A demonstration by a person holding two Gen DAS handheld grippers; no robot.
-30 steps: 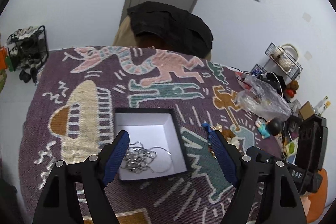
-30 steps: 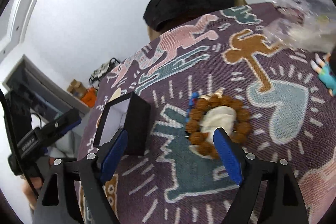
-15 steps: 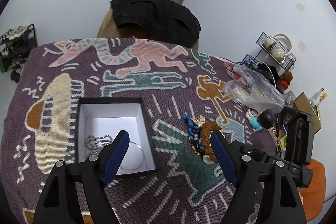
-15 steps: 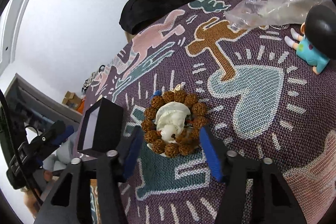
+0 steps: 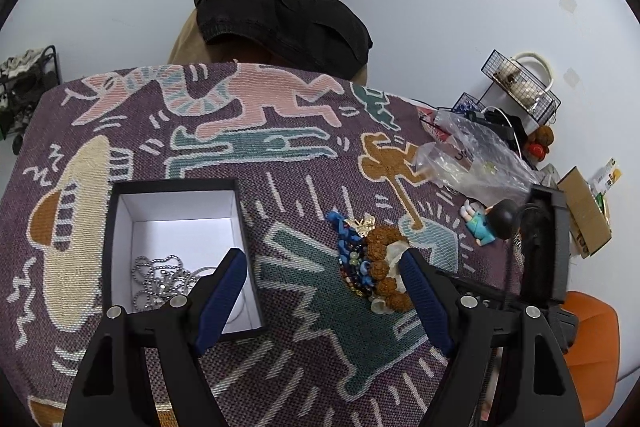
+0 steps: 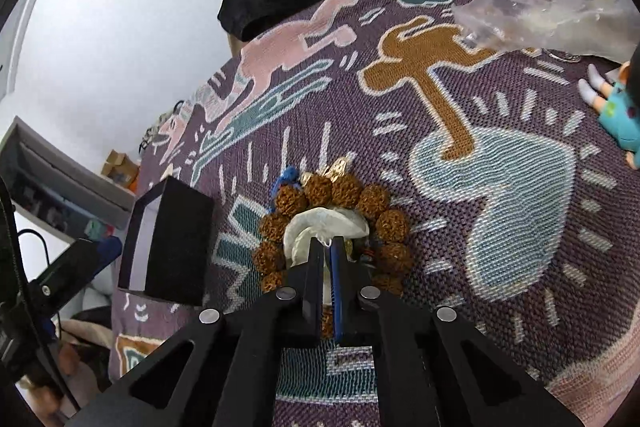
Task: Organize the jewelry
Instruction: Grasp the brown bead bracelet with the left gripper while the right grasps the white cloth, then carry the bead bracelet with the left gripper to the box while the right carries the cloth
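A black box [image 5: 176,187] with a white inside holds a silver chain [image 5: 160,283]. It shows from outside in the right wrist view [image 6: 176,243]. A brown bead bracelet [image 6: 340,195] lies on the patterned cloth around a white piece [image 6: 320,227], beside blue beads [image 6: 286,179]. My right gripper [image 6: 329,247] is shut on the white piece inside the bracelet ring. My left gripper [image 5: 320,267] is open and empty above the cloth, between the box and the bracelet [image 5: 384,267].
A clear plastic bag [image 5: 472,155] and a small doll [image 5: 488,223] lie at the right of the cloth. A chair with a black garment [image 5: 280,19] stands behind the table. A wire rack [image 5: 520,83] and boxes stand at the far right.
My right gripper moved down onto the bracelet and its jaws closed on the white piece. My left gripper drifted right, away from over the box.
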